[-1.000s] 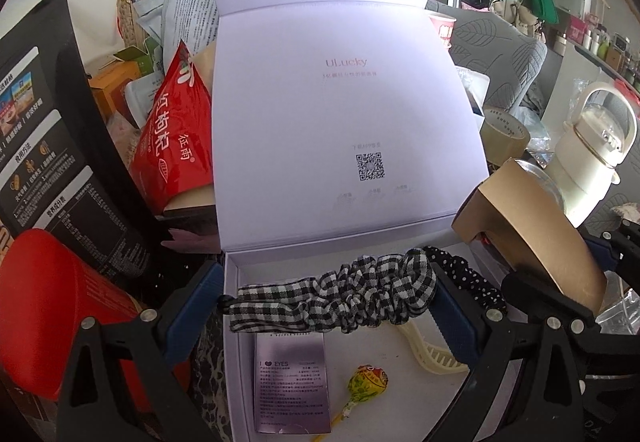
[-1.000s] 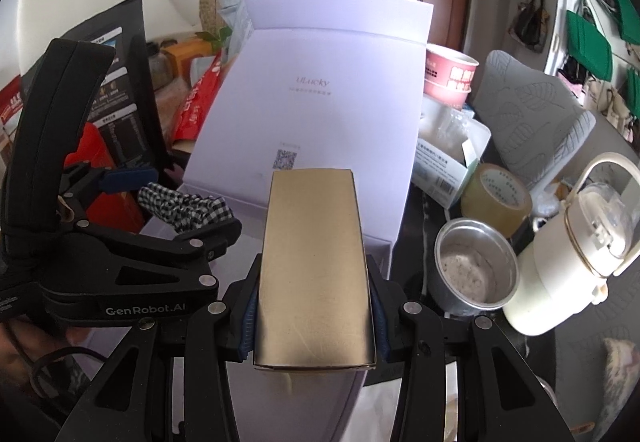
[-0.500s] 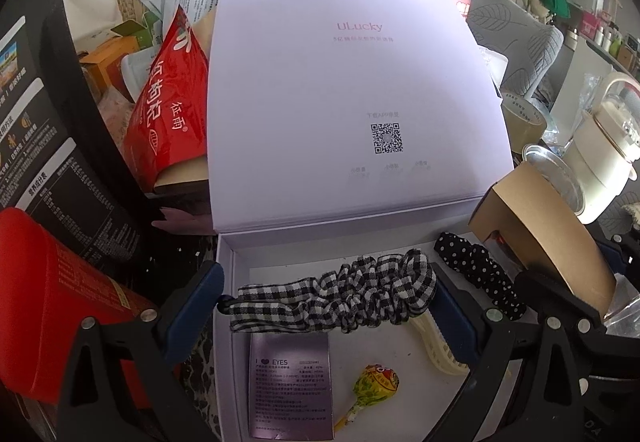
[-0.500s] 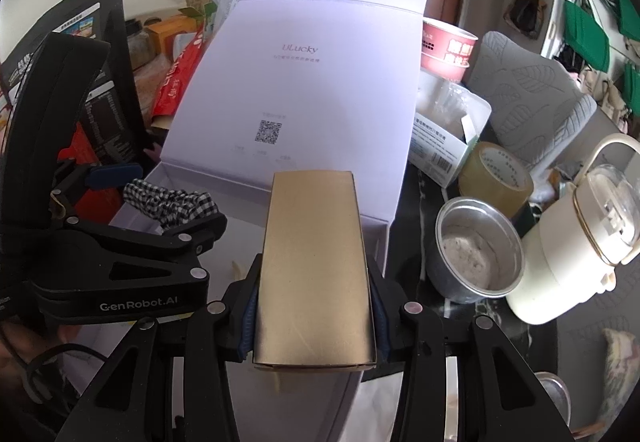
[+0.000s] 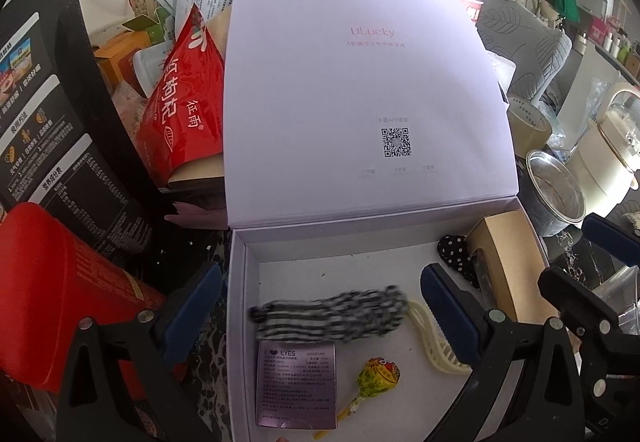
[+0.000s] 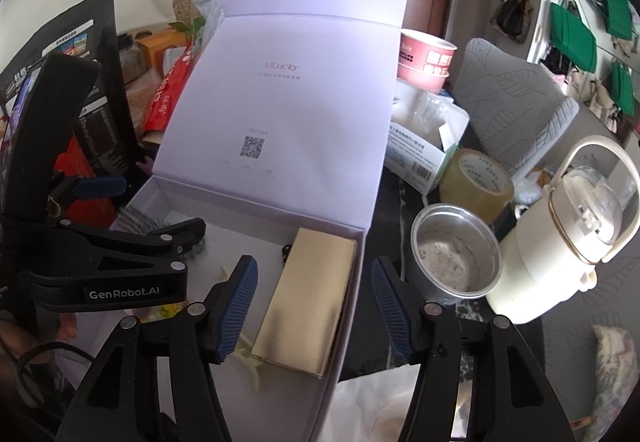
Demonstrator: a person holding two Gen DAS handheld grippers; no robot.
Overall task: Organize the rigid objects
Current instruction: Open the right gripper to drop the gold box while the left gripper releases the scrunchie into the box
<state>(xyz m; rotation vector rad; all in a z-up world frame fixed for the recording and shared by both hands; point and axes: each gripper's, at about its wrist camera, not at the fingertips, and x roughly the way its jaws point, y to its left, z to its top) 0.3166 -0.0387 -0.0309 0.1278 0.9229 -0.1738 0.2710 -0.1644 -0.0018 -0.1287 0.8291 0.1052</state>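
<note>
Left hand-held gripper (image 5: 320,306): I see it spread wide over the blurred checkered scrunchie (image 5: 332,316), soft gathered fabric in the white box (image 5: 240,282) | Right hand-held gripper (image 6: 314,306): jaws just opening, clear of the gold carton (image 6: 308,306), smooth stiff card, lying against the right wall | Advice: I would lift straight up, avoiding the wall.

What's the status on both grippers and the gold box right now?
Right gripper jaws just opened, clear of gold box, now inside white box. Left gripper open, checked scrunchie loose below. Nothing in the way.
</note>
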